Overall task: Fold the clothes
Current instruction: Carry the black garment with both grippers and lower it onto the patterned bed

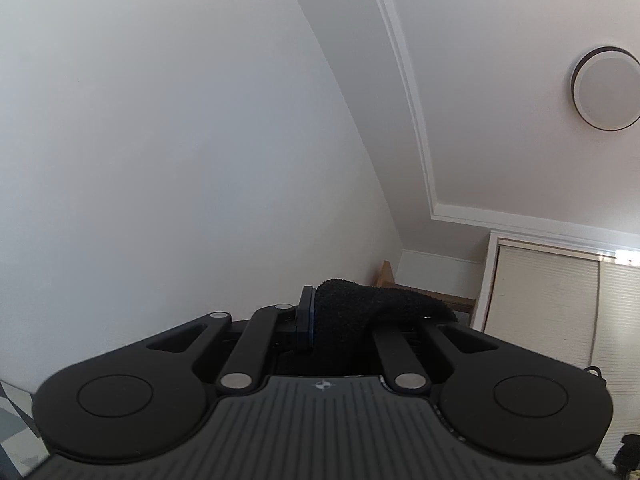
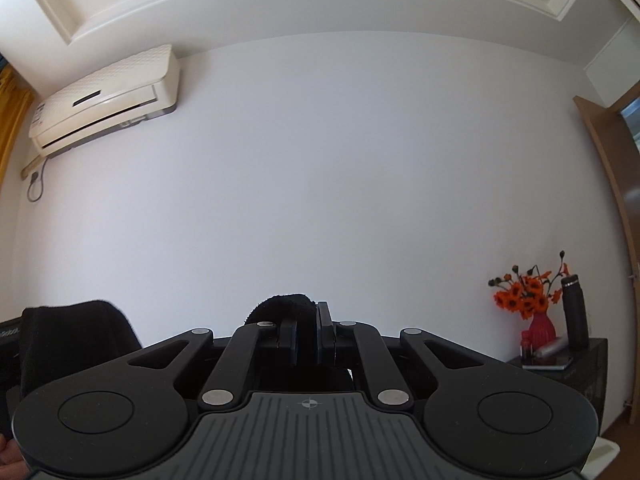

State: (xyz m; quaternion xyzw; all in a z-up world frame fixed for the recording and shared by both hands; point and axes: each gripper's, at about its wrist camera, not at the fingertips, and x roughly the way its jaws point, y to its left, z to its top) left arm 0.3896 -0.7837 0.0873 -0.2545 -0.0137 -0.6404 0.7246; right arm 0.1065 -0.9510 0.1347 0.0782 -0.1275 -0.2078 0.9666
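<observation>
Left gripper (image 1: 320, 316) fills the lower frame, jaws closed on a fold of black cloth (image 1: 372, 300) draped over the right finger. Right gripper (image 2: 306, 334) likewise clamps black fabric bunched between its pads; more of it hangs at lower left. Smaller background items: air conditioner (image 2: 108, 96), flower vase (image 2: 538, 326).

A black, fuzzy-textured garment (image 1: 360, 304) is bunched between the pads at the centre of the left wrist view, its edge draping toward 3 o'clock. In the right wrist view it pokes up in a rounded hump, and more of it hangs at 9 o'clock.
</observation>
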